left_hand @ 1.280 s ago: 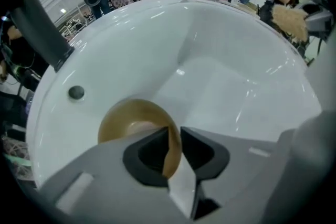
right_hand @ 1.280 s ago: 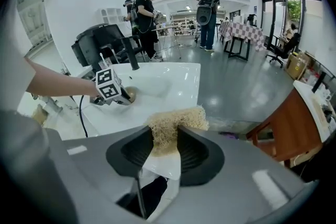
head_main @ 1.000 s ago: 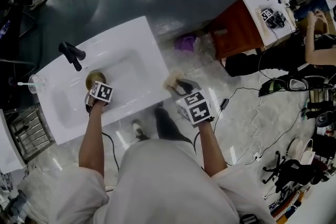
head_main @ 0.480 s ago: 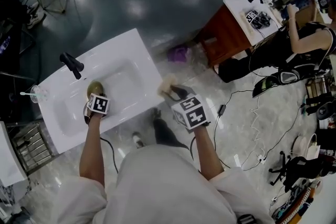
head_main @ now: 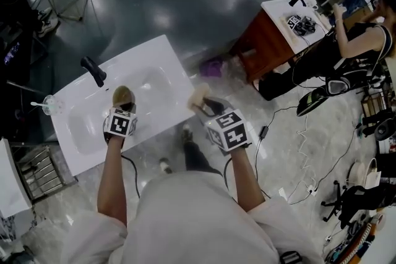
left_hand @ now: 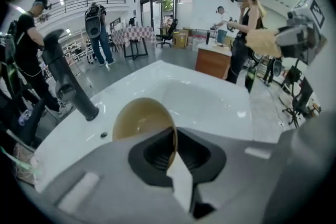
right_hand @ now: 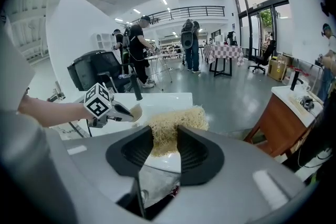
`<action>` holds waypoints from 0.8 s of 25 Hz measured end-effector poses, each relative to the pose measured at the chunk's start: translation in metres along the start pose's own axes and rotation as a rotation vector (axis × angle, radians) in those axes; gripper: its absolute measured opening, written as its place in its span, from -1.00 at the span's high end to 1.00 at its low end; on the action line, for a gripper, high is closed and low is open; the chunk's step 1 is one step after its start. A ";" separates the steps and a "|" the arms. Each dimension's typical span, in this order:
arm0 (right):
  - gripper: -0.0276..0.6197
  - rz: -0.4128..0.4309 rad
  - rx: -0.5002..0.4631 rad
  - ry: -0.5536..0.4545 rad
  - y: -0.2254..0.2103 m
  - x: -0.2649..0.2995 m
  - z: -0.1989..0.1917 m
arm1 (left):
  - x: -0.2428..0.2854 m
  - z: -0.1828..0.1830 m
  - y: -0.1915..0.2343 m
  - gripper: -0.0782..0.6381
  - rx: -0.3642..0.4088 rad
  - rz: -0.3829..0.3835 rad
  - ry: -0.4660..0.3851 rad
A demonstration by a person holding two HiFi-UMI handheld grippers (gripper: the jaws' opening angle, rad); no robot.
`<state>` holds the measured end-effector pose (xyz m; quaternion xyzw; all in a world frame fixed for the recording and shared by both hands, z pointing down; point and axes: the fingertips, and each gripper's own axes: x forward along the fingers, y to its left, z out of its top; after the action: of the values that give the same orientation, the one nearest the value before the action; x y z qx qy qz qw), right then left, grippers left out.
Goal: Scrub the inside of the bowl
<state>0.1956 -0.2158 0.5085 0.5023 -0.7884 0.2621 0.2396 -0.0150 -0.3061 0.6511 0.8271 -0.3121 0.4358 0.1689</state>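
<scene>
Left gripper view gives me the main worry. The left tongs (left_hand: 174, 150) have just been closing, and they pinch only the thin rim of the brown bowl (left_hand: 137, 119); the rest of it stands free in front of them. I judge this grip as weak. When the scrubber pushes into the bowl, the bowl may turn around the pinch point or slide out. It would then fall into the sink (head_main: 158, 74), because it hangs above the basin.

A second risk is on the other side. The right tongs (right_hand: 165, 144) are clamped on the lower part of the straw-coloured scrubber (right_hand: 177, 120), and most of the bundle sticks out loose beyond them, so hard rubbing may pull it out. It is just beyond the right edge of the sink. If it drops, I expect it to land on the floor (head_main: 244, 99), not in the basin. Bowl and scrubber are apart, so scrubbing is not yet begun.

For the pose, both forearms reach forward toward the sink. The left one is over its front edge, with the tongs pointing steeply down. The right one is beside its right edge, with the tongs pointing down less steeply.
</scene>
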 end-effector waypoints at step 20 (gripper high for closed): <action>0.46 0.099 -0.126 -0.186 0.106 -0.056 0.048 | -0.178 0.057 -0.116 0.74 0.050 -0.211 -0.498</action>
<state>0.1140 -0.1720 0.4184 0.4687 -0.8460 0.1759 0.1833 0.0212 -0.1853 0.4709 0.9406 -0.2454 0.2065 0.1110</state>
